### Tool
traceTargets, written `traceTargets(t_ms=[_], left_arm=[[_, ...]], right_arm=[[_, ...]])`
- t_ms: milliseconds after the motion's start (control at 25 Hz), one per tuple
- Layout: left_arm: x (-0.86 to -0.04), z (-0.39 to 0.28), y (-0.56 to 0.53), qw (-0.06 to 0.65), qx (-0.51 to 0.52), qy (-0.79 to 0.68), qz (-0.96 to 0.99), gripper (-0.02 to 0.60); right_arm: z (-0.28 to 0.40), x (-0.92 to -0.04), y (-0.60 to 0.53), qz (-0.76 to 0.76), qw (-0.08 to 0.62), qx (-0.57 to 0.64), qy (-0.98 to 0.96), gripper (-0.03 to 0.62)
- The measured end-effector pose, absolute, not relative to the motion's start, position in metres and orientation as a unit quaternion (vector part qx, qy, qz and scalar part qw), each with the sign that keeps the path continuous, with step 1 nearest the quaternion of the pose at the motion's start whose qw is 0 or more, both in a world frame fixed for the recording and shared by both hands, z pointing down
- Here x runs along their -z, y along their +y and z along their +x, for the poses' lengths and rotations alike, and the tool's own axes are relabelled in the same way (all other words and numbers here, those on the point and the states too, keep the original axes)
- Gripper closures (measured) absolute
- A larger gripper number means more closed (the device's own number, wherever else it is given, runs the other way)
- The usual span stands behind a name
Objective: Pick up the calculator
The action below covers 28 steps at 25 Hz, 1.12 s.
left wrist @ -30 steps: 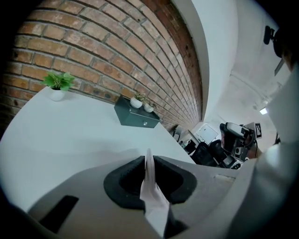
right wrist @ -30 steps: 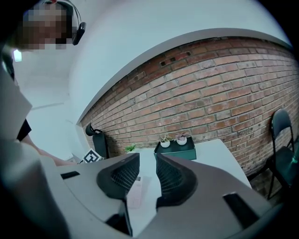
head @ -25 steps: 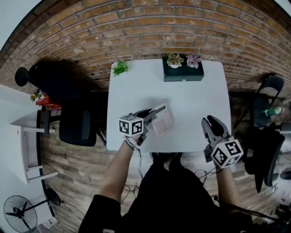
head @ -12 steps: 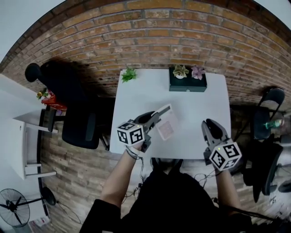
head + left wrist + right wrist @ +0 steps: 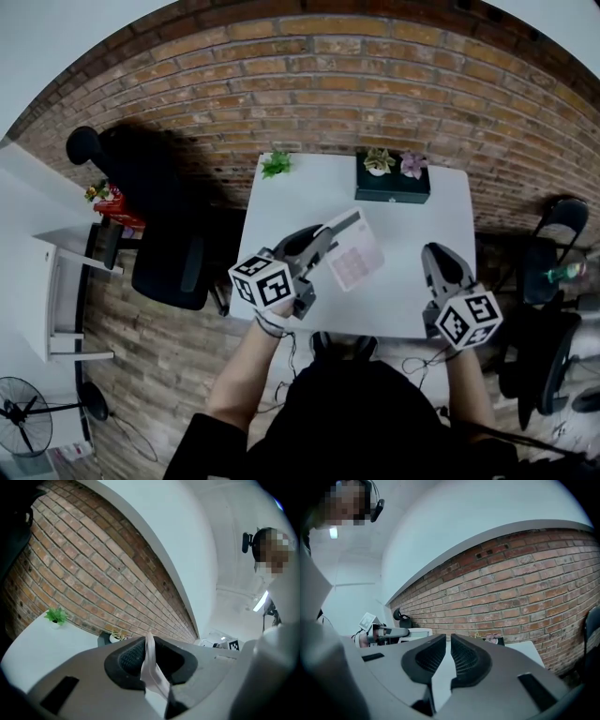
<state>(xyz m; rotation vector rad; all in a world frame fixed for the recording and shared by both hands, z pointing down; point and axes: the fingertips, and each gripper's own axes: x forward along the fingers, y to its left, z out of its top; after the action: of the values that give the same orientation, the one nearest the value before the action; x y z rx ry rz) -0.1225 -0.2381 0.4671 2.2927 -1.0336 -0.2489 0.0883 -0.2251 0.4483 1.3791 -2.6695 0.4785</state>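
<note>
Left fingers [image 5: 129,656] clamped the calculator [image 5: 356,262] by its edge above the table [image 5: 422,225]; right gripper [image 5: 449,654] was closing, empty. Thin pinch: lift level, slowly.

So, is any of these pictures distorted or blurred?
Head view: strong fisheye bends the brick wall into an arc. Left gripper view: the calculator, edge-on between the jaws, looks close and soft. Right gripper view: bricks look sharp, wall lines curve.

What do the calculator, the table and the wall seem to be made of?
Calculator: likely plastic, pale pink, matte; a thin flat slab with a key grid.
Table: smooth white top, perhaps laminate; unclear.
Wall: red brick, rough, mortar lines visible.
</note>
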Motion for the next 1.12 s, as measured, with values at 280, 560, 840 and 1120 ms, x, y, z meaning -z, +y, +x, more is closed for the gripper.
traceTargets(t_ms=[280, 560, 840, 1120], left_arm=[[-0.427, -0.128, -0.232, 0.269, 0.11, -0.402, 0.868, 0.531], [-0.41, -0.136, -0.227, 0.274, 0.137, -0.413, 0.858, 0.531], [-0.407, -0.131, -0.219, 0.282, 0.153, -0.415, 0.851, 0.531], [-0.418, -0.131, -0.216, 0.301, 0.159, -0.42, 0.841, 0.531]], right_arm=[[0.092, -0.435, -0.234, 0.466, 0.052, -0.141, -0.872, 0.594], [0.092, -0.403, -0.241, 0.473, 0.015, -0.104, -0.875, 0.591], [0.088, -0.401, -0.241, 0.447, 0.022, -0.103, -0.888, 0.591], [0.09, -0.403, -0.245, 0.444, 0.023, -0.104, -0.889, 0.591]])
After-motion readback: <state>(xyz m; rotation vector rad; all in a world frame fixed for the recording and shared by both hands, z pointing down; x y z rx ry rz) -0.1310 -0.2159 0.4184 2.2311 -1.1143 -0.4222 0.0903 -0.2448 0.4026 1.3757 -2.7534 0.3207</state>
